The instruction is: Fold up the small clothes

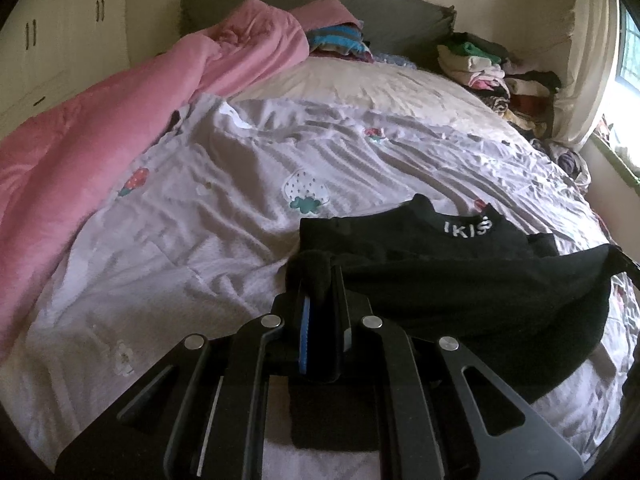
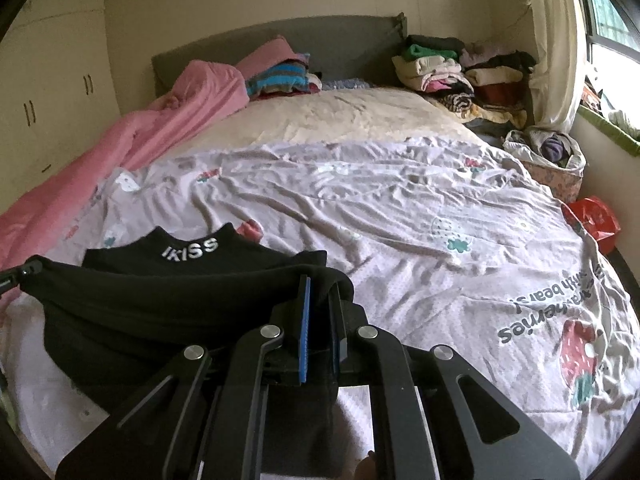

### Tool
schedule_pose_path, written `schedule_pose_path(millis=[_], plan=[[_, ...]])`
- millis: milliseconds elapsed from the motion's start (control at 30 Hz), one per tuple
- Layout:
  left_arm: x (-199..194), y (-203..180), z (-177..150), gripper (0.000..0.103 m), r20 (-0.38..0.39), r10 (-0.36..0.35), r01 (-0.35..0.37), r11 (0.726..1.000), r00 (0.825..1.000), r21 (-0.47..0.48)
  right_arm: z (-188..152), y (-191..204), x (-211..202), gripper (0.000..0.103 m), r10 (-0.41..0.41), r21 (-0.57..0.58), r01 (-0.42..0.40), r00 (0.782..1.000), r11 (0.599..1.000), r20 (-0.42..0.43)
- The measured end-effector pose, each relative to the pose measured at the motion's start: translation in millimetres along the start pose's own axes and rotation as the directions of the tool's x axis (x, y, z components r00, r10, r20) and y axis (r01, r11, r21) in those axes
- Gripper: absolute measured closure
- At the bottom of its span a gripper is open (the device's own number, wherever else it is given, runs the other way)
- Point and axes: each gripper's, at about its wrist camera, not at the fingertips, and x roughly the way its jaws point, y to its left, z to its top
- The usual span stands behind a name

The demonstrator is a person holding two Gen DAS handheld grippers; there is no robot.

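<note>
A small black garment [image 1: 460,280] with white letters on its collar lies on the lilac strawberry-print sheet [image 1: 200,200], its collar end flat on the bed. My left gripper [image 1: 320,276] is shut on the garment's left edge, black cloth bunched between its blue-padded fingers. My right gripper [image 2: 320,288] is shut on the same black garment [image 2: 160,300] at its right edge. The near hem hangs stretched between the two grippers, lifted above the collar part and folded toward it. The lettered collar [image 2: 192,249] points away from me.
A pink duvet [image 1: 100,132] is heaped along the bed's left side. Stacks of folded clothes [image 2: 456,72] sit by the grey headboard [image 2: 320,40]. A bag of clothes [image 2: 548,160] and a red bag [image 2: 596,216] are at the right edge, near the window.
</note>
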Motion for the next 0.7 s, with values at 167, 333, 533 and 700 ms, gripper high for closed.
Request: schedule_pose_path(millis=[167, 333, 533, 700], plan=[[22, 5, -2, 0.099, -0.031, 0.010, -0.010, 1.000, 0.999, -0.026, -3, 3, 26, 0.096, -0.029, -0.010, 0.029, 0.999, 1.000, -0.040], [33, 6, -12, 0.094, -0.035, 0.018, -0.019, 0.999, 0.999, -0.030, -11, 8, 43, 0.090, -0.053, -0.021, 0.052, 0.997, 0.998, -0.059], [18, 14, -16, 0.078, 0.020, 0.021, -0.020, 0.999, 1.000, -0.046, -17, 13, 27, 0.060, -0.059, -0.034, 0.058, 0.998, 0.998, -0.015], [-14, 13, -16, 0.073, 0.106, 0.020, -0.016, 0.999, 0.994, -0.041, -21, 17, 0, 0.051, -0.043, -0.033, 0.044, 0.998, 0.998, 0.040]])
